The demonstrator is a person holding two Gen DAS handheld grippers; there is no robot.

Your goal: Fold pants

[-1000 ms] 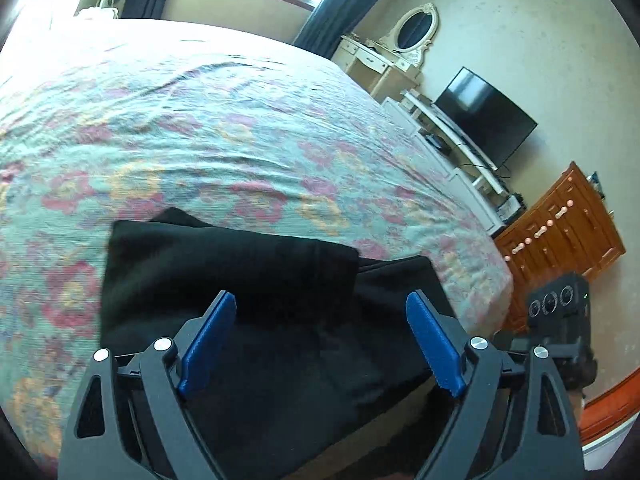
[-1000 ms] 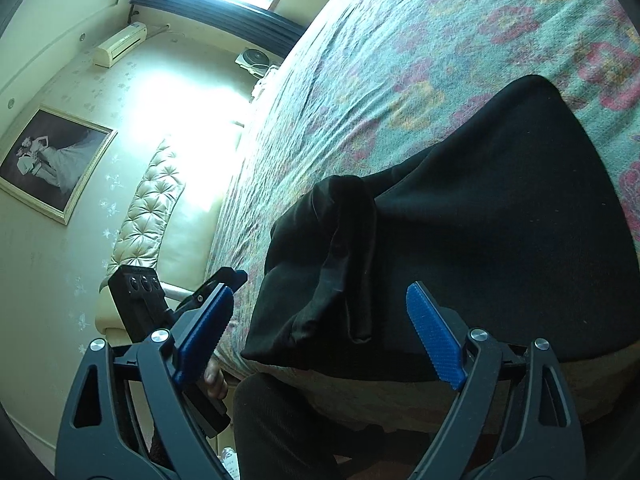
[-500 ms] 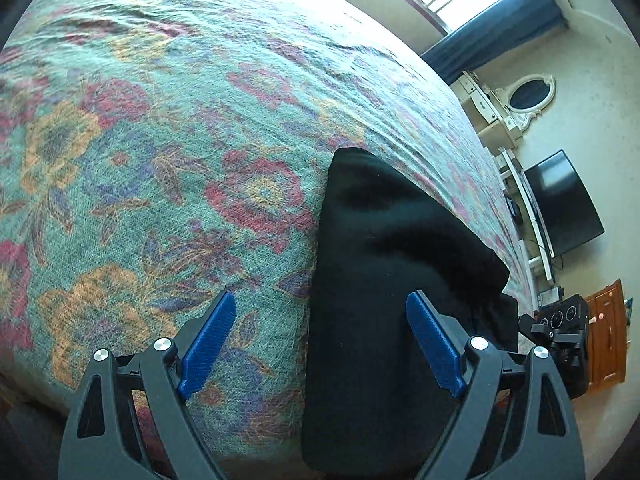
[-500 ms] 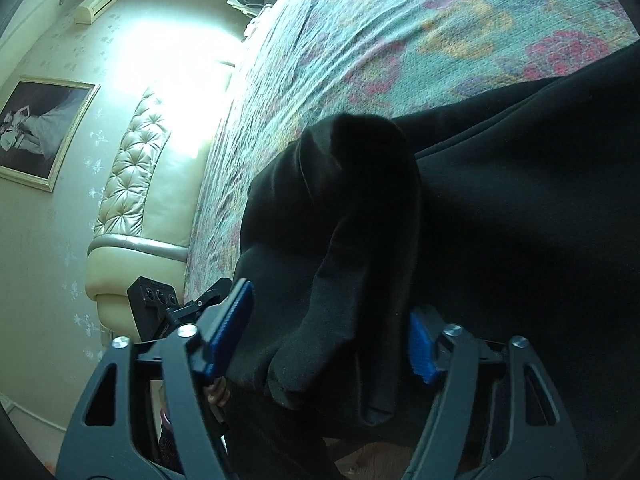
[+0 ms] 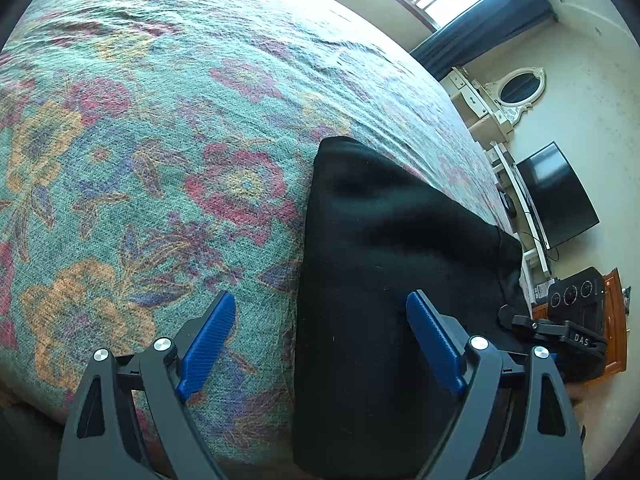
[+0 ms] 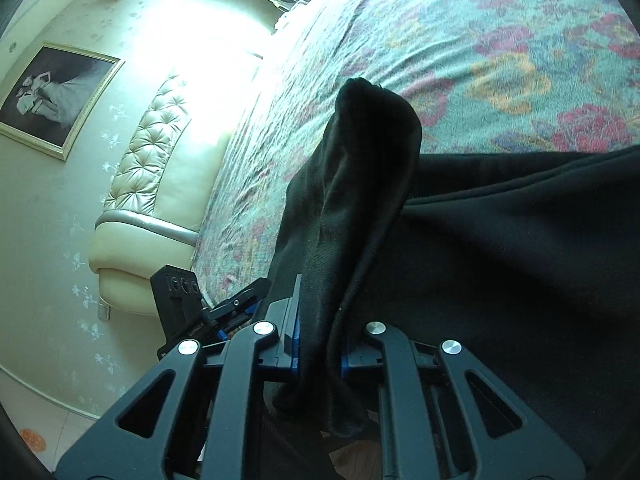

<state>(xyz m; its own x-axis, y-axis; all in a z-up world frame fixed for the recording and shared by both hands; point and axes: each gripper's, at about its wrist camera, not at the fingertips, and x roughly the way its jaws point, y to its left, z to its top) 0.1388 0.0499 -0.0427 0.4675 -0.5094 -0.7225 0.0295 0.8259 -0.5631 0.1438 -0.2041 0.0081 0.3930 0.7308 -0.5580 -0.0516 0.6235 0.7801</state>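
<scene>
The black pants [image 5: 384, 280] lie partly folded on the floral bedspread [image 5: 160, 140] near the bed's front edge. My left gripper [image 5: 320, 336] is open, its blue pads astride the left edge of the pants, holding nothing. My right gripper [image 6: 318, 348] is shut on a bunched fold of the black pants [image 6: 360, 208], which rises up between the jaws; the rest of the cloth spreads to the right. The right gripper also shows at the right of the left wrist view [image 5: 568, 332]. The left gripper also shows in the right wrist view [image 6: 208, 312].
A padded cream headboard [image 6: 148, 184] stands at the left end of the bed. A television [image 5: 560, 196], a white dresser with an oval mirror [image 5: 516, 92] and a wooden cabinet [image 5: 612, 320] stand along the far wall. A window with dark curtains [image 5: 472, 12] is behind the bed.
My right gripper moved in and shut on the bunched fold of the pants. My left gripper swung left from over the pants to their left edge and stayed open.
</scene>
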